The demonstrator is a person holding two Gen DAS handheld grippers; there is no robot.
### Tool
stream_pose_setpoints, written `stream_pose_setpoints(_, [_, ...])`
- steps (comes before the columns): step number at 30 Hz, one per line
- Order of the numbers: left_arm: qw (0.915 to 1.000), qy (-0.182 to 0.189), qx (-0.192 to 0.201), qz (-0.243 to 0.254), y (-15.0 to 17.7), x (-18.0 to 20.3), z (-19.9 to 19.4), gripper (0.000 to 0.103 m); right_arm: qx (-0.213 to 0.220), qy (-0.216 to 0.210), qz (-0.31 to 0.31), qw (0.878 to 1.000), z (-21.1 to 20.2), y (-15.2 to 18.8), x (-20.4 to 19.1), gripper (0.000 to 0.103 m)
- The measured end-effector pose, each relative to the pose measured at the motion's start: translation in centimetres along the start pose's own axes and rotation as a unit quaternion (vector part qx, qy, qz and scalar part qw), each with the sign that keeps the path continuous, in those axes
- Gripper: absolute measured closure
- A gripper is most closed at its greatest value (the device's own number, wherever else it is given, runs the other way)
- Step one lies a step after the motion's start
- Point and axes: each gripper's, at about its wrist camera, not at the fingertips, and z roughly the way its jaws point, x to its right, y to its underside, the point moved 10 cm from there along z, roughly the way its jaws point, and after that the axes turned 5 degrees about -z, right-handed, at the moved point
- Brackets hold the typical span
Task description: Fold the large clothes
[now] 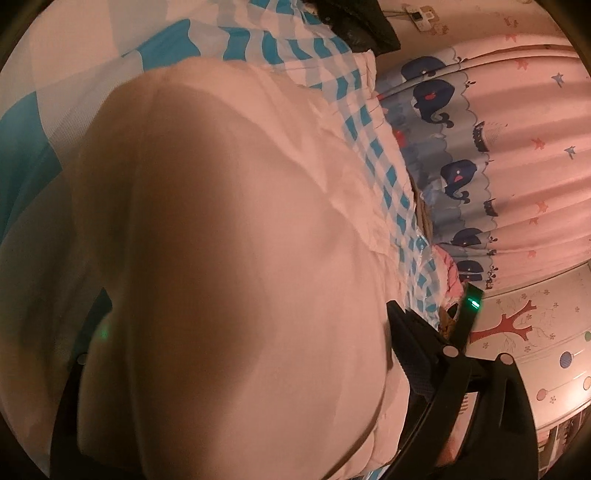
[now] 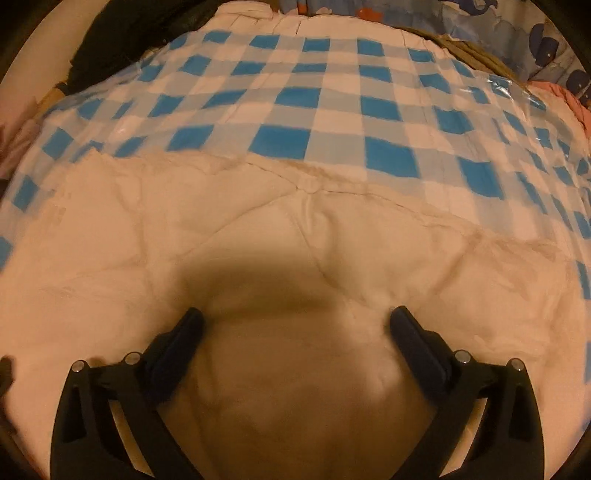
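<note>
A large pale pink-white garment (image 2: 258,236) lies spread on a bed with a blue-and-white checked cover (image 2: 332,103). My right gripper (image 2: 295,321) is open, its two black fingers (image 2: 410,332) wide apart and pressed down on the garment. In the left wrist view the same garment (image 1: 240,277) hangs close over the lens and covers most of my left gripper (image 1: 255,325). Only its right finger (image 1: 413,354) shows clearly, next to the cloth; the left finger is mostly hidden behind the fabric. The checked cover (image 1: 373,147) shows beyond it.
A dark garment (image 2: 122,37) lies at the bed's far left corner, also in the left wrist view (image 1: 354,26). A whale-print curtain (image 1: 498,147) hangs beside the bed. A pink cloth (image 2: 565,99) lies at the bed's right edge.
</note>
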Motion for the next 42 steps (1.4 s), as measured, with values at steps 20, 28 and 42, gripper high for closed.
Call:
stream_pose_setpoints(20, [0.9995, -0.019, 0.013, 0.024, -0.8, 1.0, 0.4, 0.023, 0.067, 0.037, -0.065, 0.995, -3.6, 7.7, -3.7, 0.006])
stream_pose_setpoints(28, [0.9987, -0.034, 0.022, 0.030, -1.1, 1.0, 0.3, 0.022, 0.078, 0.011, -0.042, 0.996, -5.8, 7.4, -3.4, 0.006])
stream_pose_setpoints(42, [0.9923, -0.078, 0.050, 0.082, -1.2, 1.4, -0.3, 0.022, 0.102, 0.072, -0.044, 0.991, -3.8, -1.7, -1.6, 0.006])
